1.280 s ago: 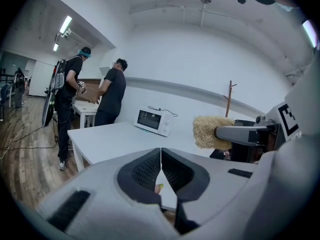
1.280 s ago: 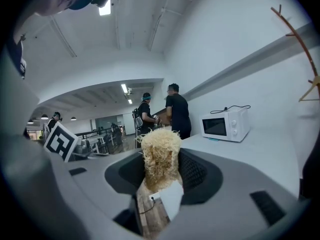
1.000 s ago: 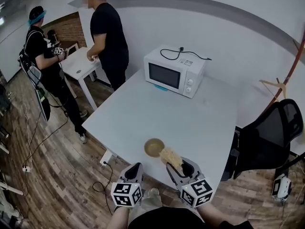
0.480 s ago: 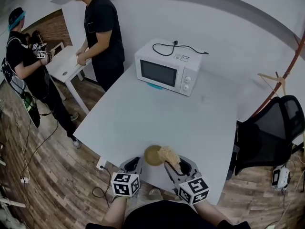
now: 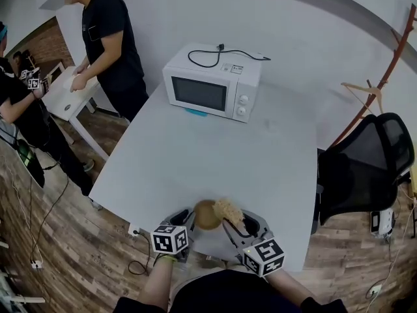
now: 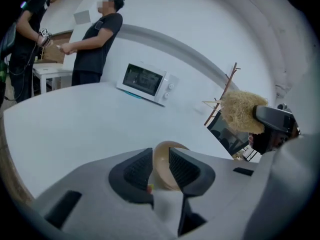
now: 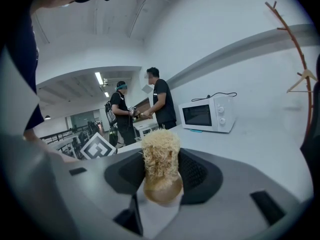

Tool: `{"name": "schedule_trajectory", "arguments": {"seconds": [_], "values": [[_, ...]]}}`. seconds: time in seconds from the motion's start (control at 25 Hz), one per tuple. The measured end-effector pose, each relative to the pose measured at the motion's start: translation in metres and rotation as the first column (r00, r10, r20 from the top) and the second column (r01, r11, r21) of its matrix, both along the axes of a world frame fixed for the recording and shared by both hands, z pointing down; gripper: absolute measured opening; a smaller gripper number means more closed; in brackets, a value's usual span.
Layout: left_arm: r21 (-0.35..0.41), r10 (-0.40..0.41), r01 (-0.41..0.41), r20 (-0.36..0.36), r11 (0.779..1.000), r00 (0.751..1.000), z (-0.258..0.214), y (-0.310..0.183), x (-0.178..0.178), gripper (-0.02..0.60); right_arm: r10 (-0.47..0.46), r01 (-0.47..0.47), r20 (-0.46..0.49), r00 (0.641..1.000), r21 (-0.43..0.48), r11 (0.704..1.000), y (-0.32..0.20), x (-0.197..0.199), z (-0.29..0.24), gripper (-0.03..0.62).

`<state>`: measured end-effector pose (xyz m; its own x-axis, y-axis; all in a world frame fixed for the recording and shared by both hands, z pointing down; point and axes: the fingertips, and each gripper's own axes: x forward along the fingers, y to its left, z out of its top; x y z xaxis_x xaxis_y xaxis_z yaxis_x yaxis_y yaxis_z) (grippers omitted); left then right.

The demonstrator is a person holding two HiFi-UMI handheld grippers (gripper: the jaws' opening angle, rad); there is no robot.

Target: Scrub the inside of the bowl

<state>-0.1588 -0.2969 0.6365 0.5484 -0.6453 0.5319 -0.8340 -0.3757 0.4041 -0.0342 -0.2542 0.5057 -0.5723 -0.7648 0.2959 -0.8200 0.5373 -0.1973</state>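
Both grippers have dropped toward the table's (image 5: 195, 155) near edge. The left gripper (image 5: 184, 215) has just been opening its jaws, which stand apart astride the bowl (image 5: 206, 215) rim; its pads hide the bowl's base. The right gripper (image 5: 236, 227) clamps the straw scrubber (image 5: 228, 210) just beside the bowl. A microwave (image 5: 210, 90) stands beyond.

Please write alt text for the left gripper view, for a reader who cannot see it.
The left gripper has just been opening its jaws, with the rim of a tan bowl between them, on a white table. At right, the right gripper holds a straw-coloured scrubber; a microwave stands behind.
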Motion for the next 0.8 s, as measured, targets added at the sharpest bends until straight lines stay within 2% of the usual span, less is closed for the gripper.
{"name": "schedule_trajectory", "arguments": {"seconds": [0.12, 0.48, 0.6, 0.8], "values": [[-0.058, -0.003, 0.001, -0.036, 0.998, 0.999, 0.016, -0.008, 0.003, 0.100, 0.001, -0.002, -0.012, 1.000, -0.017, 1.000, -0.002, 0.001, 0.006, 0.183], [-0.135, -0.002, -0.007, -0.072, 0.991, 0.997, 0.033, -0.017, 0.009, 0.054, -0.018, 0.017, -0.032, 0.999, -0.044, 0.999, -0.010, -0.005, 0.018, 0.183], [-0.124, -0.001, -0.006, -0.061, 0.992, 0.998, 0.032, -0.019, 0.011, 0.031, -0.027, 0.025, -0.037, 0.999, -0.049, 0.998, -0.013, -0.006, 0.022, 0.183], [-0.092, 0.000, -0.004, -0.038, 0.996, 0.999, 0.025, -0.020, 0.012, 0.028, -0.051, 0.048, -0.048, 0.998, -0.060, 0.997, -0.014, -0.012, 0.030, 0.183]]}}
